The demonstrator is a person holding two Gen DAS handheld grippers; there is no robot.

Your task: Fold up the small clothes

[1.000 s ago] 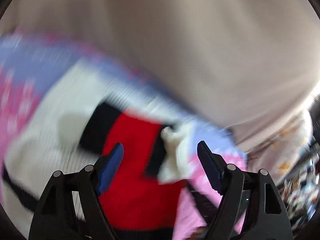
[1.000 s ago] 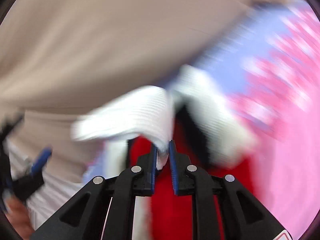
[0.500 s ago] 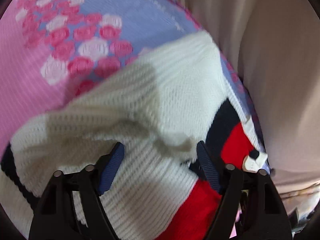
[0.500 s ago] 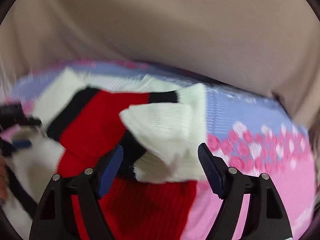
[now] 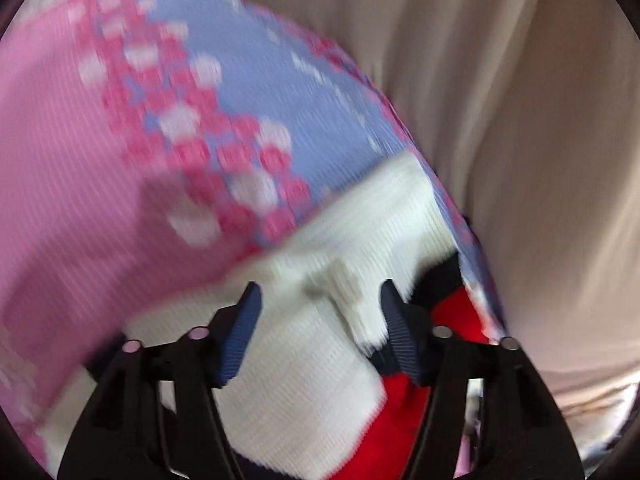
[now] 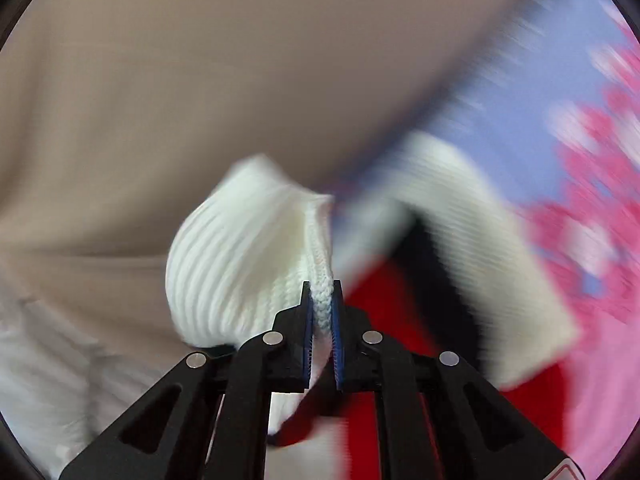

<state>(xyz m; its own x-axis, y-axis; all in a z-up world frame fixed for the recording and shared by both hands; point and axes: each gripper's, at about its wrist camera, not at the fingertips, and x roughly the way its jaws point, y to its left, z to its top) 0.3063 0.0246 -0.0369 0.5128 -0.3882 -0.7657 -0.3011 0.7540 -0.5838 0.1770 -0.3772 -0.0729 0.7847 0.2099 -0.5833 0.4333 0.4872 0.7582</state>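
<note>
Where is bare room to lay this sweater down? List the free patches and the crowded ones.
Free: the beige sheet beyond the mat's blue edge, and the pink part of the floral mat beside the sweater. Crowded: the mat's middle, where the white, red and black sweater lies between the left gripper jaws; the right gripper pinches its sleeve.

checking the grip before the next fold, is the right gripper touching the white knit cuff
Touching. The right wrist view shows the right gripper, jaws just closed, pinching the white knit cuff with no gap.
</note>
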